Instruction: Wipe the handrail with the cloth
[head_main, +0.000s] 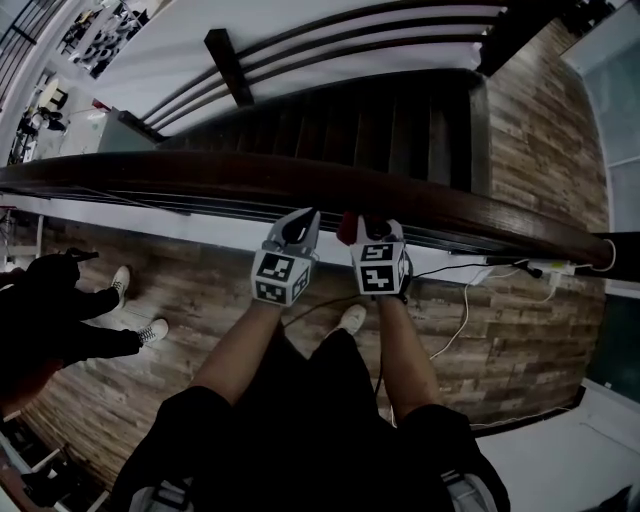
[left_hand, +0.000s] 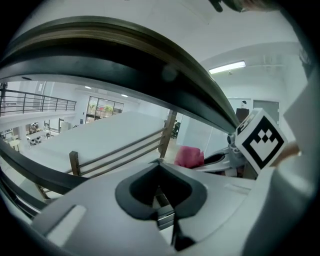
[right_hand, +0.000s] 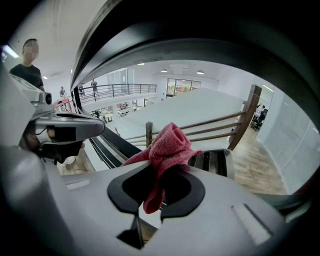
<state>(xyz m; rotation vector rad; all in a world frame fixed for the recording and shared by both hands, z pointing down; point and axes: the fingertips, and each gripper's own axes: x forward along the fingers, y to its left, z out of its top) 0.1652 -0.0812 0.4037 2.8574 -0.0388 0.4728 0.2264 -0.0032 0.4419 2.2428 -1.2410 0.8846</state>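
A dark wooden handrail (head_main: 300, 180) crosses the head view from left to right, and both grippers sit side by side just below it. My right gripper (head_main: 364, 230) is shut on a red cloth (head_main: 348, 229), which bunches up out of its jaws (right_hand: 169, 146) right under the rail (right_hand: 200, 47). My left gripper (head_main: 296, 232) is shut with nothing in it, its tips meeting (left_hand: 160, 162) beneath the rail (left_hand: 125, 55). From the left gripper view the cloth (left_hand: 189, 156) shows to the right, beside the right gripper's marker cube (left_hand: 262, 141).
Beyond the rail a dark staircase (head_main: 390, 125) drops away, with a lower railing (head_main: 300, 50) past it. A person in black (head_main: 55, 320) stands on the wooden floor at left. A white power strip with cables (head_main: 525, 268) lies at right.
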